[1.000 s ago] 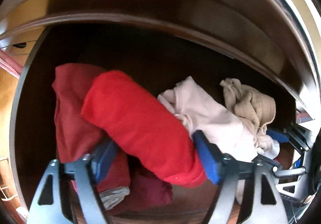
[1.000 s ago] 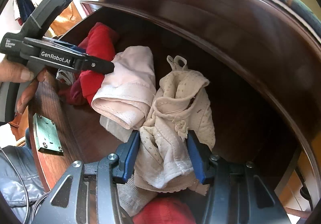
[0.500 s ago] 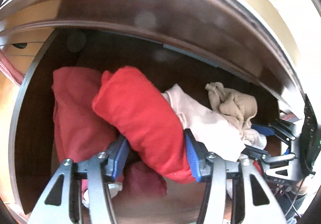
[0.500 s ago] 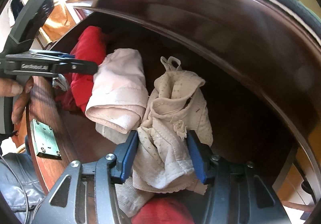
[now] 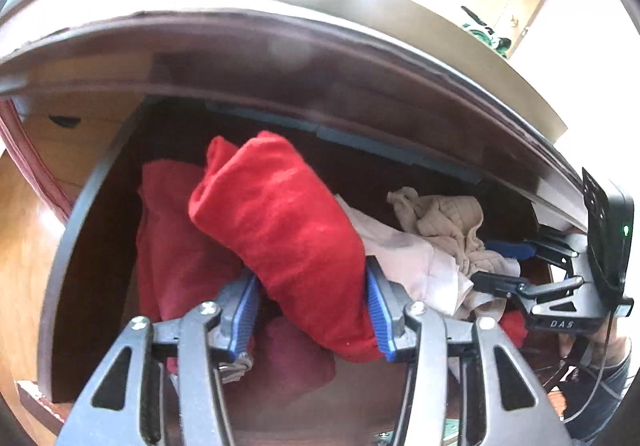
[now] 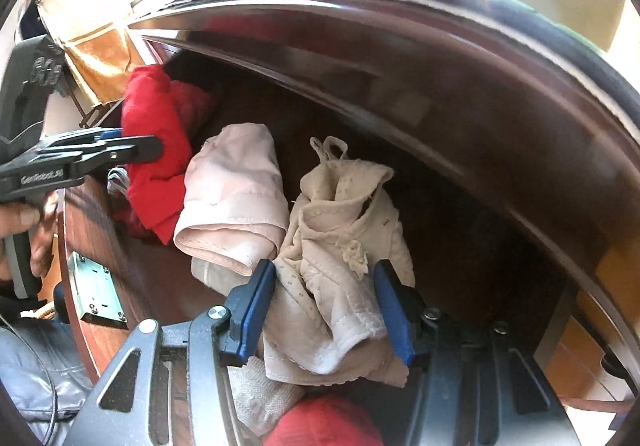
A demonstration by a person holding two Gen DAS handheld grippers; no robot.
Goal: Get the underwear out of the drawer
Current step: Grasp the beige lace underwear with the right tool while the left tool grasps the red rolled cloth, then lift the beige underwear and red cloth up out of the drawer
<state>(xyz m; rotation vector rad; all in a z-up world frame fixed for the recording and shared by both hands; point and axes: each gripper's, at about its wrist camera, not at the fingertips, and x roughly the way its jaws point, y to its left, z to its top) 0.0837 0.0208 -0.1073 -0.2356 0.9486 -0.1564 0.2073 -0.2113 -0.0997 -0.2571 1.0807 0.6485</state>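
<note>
The left gripper (image 5: pixel 312 310) is clamped on a bright red garment (image 5: pixel 280 230), with its 2 blue pads (image 5: pixel 378 310) pressed against either side of the fabric. The garment is raised above a darker red garment (image 5: pixel 176 238) lying at the left end of the dark wooden drawer (image 5: pixel 80 246). The right gripper (image 6: pixel 324 310) is clamped on a cream dotted undergarment (image 6: pixel 340 246), its 2 blue pads pressed into the bunched cloth. A pale pink garment (image 6: pixel 236 206) lies between the red and cream items, touching both. In the right wrist view, the left gripper (image 6: pixel 132 148) appears at the left edge, held by a hand (image 6: pixel 28 230). A metal bracket (image 6: pixel 96 294) is fixed to the drawer's side wall. Another red item (image 6: pixel 324 422) lies below the right gripper.
</note>
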